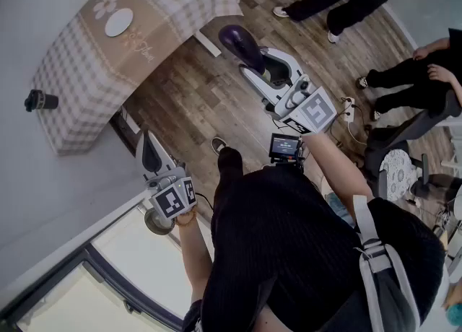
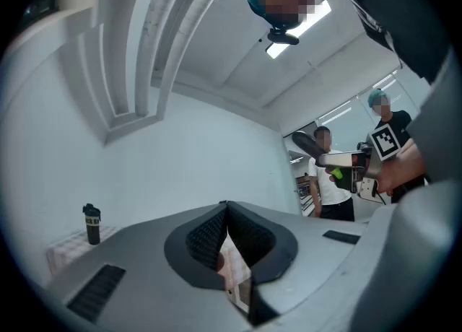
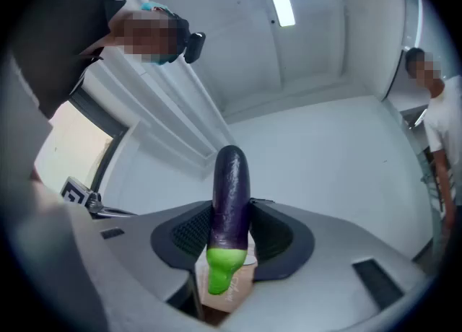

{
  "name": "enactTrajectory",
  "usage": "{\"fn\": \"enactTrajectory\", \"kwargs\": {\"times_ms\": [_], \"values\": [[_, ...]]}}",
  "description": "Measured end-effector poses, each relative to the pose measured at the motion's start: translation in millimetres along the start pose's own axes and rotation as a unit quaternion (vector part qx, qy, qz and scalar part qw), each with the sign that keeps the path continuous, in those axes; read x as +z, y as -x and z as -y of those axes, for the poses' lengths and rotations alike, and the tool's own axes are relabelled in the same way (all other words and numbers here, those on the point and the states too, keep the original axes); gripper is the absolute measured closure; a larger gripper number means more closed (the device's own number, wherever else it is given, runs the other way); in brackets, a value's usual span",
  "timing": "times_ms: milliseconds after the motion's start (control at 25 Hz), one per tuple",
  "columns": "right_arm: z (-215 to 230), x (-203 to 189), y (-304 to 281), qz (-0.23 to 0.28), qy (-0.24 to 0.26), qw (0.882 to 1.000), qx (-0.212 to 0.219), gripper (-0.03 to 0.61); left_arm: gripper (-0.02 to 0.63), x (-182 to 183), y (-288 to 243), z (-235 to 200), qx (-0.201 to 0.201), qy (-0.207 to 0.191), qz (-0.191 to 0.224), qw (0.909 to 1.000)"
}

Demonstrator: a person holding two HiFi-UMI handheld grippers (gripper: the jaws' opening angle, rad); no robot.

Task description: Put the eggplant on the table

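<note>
Eggplant (image 1: pixel 242 43) clamped in right claw (image 1: pixel 249 62) in head view, purple end jutting past the tips, wooden floor below. Table (image 1: pixel 79 56) ahead and to the left of that claw, well apart, so not yet reached. Left claw (image 1: pixel 149 154) low and off to the left, close to the wall, carrying nothing. Cup (image 1: pixel 40 99) at the table's corner, on the side away from right claw.

Left gripper view: left claw (image 2: pixel 224 206) with jaws closed together, nothing between. Cup (image 2: pixel 92 224) ahead and left of the tips, standing on the checked table (image 2: pixel 63 250). Right claw (image 2: pixel 345 160) up to the right, eggplant (image 2: pixel 309 143) poking from it.

Right gripper view: right claw (image 3: pixel 231 208) partway open, pads (image 3: pixel 191 233) pressing on both sides of eggplant (image 3: pixel 231 193), green stem back toward the base, purple body beyond the tips. Nose tilted up; only wall and ceiling ahead, no table.

Judged to be mid-carry. Swing forward and left until over bare cloth, clear of the cup and the edge. Tip the nose down, lower until the purple side touches, and only then part the jaws. Likely to roll, being round, so no release from height.
</note>
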State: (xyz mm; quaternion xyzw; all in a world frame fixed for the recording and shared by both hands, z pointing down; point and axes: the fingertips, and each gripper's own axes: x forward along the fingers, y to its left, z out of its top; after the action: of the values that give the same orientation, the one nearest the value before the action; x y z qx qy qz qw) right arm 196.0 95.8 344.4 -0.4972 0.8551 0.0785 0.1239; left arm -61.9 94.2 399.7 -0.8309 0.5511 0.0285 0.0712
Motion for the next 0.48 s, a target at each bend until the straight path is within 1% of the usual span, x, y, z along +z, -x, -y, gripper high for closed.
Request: {"fn": "enactTrajectory", "kwargs": {"times_ms": [80,160,240,280,360,400,440,480], "values": [[27.2,0.5,22.4,-0.003,0.005,1.000,-0.006,0.416,0.624,-4.8,4.4,28.3,0.002,-0.002,-0.002,1.0000],[53.5,1.8,51.4,-0.009,0.011,1.000,-0.019,0.417,0.624,-10.5,5.1,62.1,-0.007,0.001,-0.006,1.0000],[77.8,5.1,84.3,-0.012,0.008,0.999,-0.042,0.417,0.624,-14.5,1.9,99.2,-0.030,0.009,-0.009,0.9995],[89.5,6.7,101.3,-0.010,-0.001,0.998,-0.058,0.416,0.624,-15.1,0.0,119.3,-0.047,0.013,-0.009,0.9988],[113.2,7.4,138.8,-0.003,-0.037,0.995,-0.092,0.417,0.624,-12.3,-2.4,171.1,-0.100,0.023,-0.008,0.9947],[125.6,6.8,158.7,-0.001,-0.054,0.993,-0.106,0.417,0.624,-7.7,-3.2,205.5,-0.139,0.031,-0.004,0.9898],[138.1,6.4,178.2,-0.003,-0.065,0.991,-0.117,0.417,0.624,-0.7,-4.0,244.5,-0.187,0.043,0.002,0.9815],[151.1,6.5,196.1,-0.007,-0.071,0.990,-0.125,0.417,0.619,8.4,-5.3,285.4,-0.240,0.061,0.012,0.9688]]}}
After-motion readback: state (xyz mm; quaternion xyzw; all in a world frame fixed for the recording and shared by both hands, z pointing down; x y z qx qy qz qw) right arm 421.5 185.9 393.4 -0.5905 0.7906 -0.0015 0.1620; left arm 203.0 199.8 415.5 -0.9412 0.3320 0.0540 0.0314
